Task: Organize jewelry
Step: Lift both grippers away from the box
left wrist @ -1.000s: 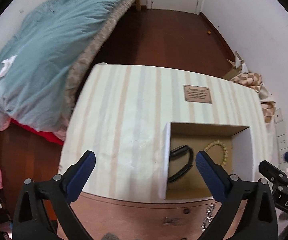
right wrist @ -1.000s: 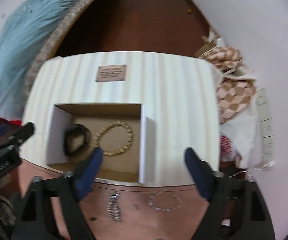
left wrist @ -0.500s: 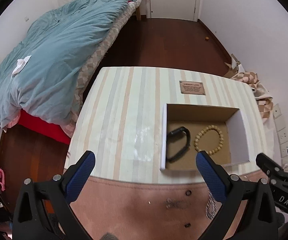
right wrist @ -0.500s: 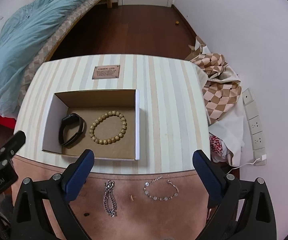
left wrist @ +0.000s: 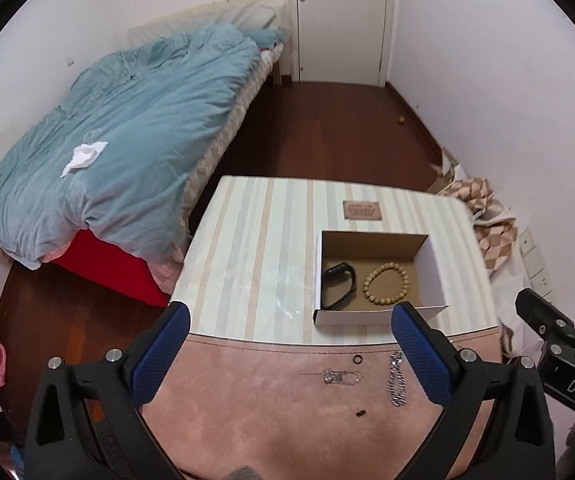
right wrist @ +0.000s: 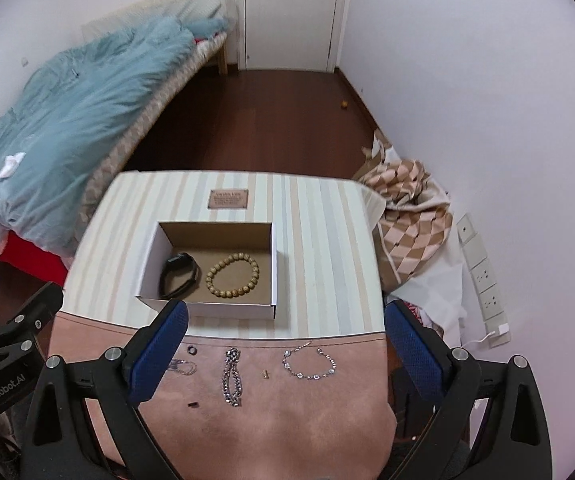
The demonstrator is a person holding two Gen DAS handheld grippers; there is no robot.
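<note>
An open cardboard box (right wrist: 274, 264) (left wrist: 435, 272) on the striped table holds a black wristband (right wrist: 178, 275) (left wrist: 339, 286) and a wooden bead bracelet (right wrist: 232, 275) (left wrist: 386, 283). On the pink mat in front lie a thick silver chain (right wrist: 232, 376) (left wrist: 396, 380), a thin gem bracelet (right wrist: 309, 364), a fine silver chain (left wrist: 337, 376) (right wrist: 181, 367), a small dark ring (right wrist: 192, 349) (left wrist: 357, 359) and two tiny pieces. My left gripper (left wrist: 291, 352) and right gripper (right wrist: 285, 350) are both open and empty, held high above the mat.
The striped cloth (right wrist: 319, 240) has a brown label (right wrist: 229, 199) behind the box. A bed with a teal duvet (left wrist: 107, 152) stands at the left. A checked cloth (right wrist: 407, 216) and wall sockets (right wrist: 483, 280) are at the right. A door (left wrist: 341, 20) is at the back.
Both grippers have pulled back and up from the box. The pink mat with the loose jewelry has come into view; both stay open and empty.
</note>
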